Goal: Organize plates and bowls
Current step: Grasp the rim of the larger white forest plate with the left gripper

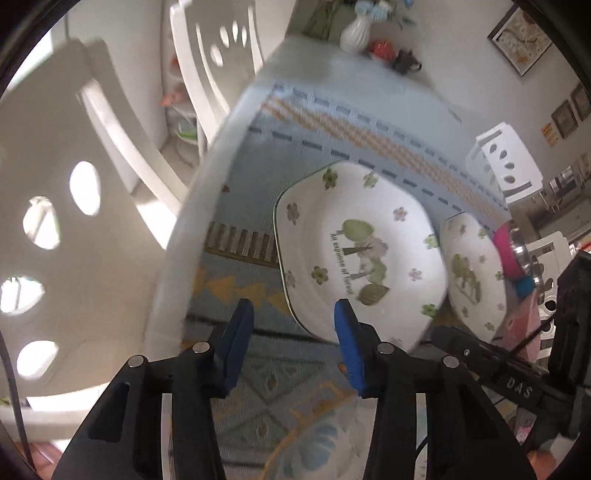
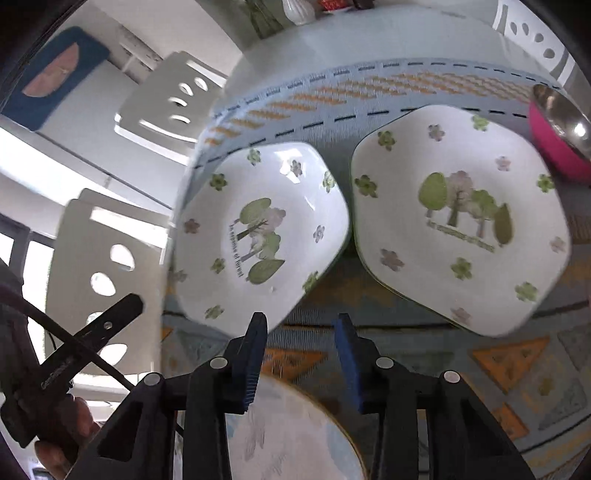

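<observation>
Two white squarish plates with green trees and flowers lie side by side on the patterned tablecloth. The left plate (image 1: 358, 247) (image 2: 258, 232) sits near the table's left edge. The right plate (image 1: 474, 273) (image 2: 461, 218) lies beside it. My left gripper (image 1: 293, 310) is open and empty, its fingers at the left plate's near rim. My right gripper (image 2: 301, 323) is open and empty, just short of the gap between the two plates. A round pale plate (image 2: 295, 435) with a gold rim lies under the right gripper.
A pink bowl with a steel inside (image 2: 561, 129) (image 1: 511, 254) stands at the right. White chairs (image 1: 92, 155) (image 2: 110, 266) stand left of the table. A white vase (image 1: 356, 31) and small items stand at the far end. The other gripper's body (image 1: 517, 373) shows at right.
</observation>
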{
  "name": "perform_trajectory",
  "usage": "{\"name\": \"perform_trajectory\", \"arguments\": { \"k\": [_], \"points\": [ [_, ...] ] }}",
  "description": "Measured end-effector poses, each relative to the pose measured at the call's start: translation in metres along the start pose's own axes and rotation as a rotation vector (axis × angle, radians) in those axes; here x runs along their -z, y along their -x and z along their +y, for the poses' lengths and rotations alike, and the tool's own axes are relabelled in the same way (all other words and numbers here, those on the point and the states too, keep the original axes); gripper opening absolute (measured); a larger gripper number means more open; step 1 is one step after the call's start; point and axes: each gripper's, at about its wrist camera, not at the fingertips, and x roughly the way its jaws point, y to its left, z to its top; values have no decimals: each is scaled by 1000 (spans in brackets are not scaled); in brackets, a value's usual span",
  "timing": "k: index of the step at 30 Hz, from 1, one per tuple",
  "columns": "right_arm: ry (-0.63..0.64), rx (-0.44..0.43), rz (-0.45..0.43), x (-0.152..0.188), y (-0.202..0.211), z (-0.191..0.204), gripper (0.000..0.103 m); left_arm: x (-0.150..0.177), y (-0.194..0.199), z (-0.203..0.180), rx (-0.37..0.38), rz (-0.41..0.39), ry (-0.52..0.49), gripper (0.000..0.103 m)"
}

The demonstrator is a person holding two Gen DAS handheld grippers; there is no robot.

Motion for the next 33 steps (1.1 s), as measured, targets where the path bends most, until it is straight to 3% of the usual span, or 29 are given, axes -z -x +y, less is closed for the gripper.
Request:
{"name": "perform_trajectory", "arguments": {
  "k": [6,12,20,25,27,30,33],
  "points": [
    [-7,91,4,-3,-21,8,28,-8,-35,4,22,80,-33,41],
    [32,177,19,-3,-27,27,25,-14,-43,9,63,105,-37,41],
    [-27,154,56,-3,-36,40,26,-31,-42,32,63,96,1,41],
    [-23,46,87,1,-46,58,29,-38,-45,43,60,91,16,41],
    [-33,10,104,-1,-47,51,30,-38,-48,46,62,98,19,41],
    [-46,64,53,-7,-35,32,30,-37,-50,46,78,101,15,41],
    [-78,60,39,-22,-33,12,30,-36,-52,44,86,100,5,41]
  ]
}}
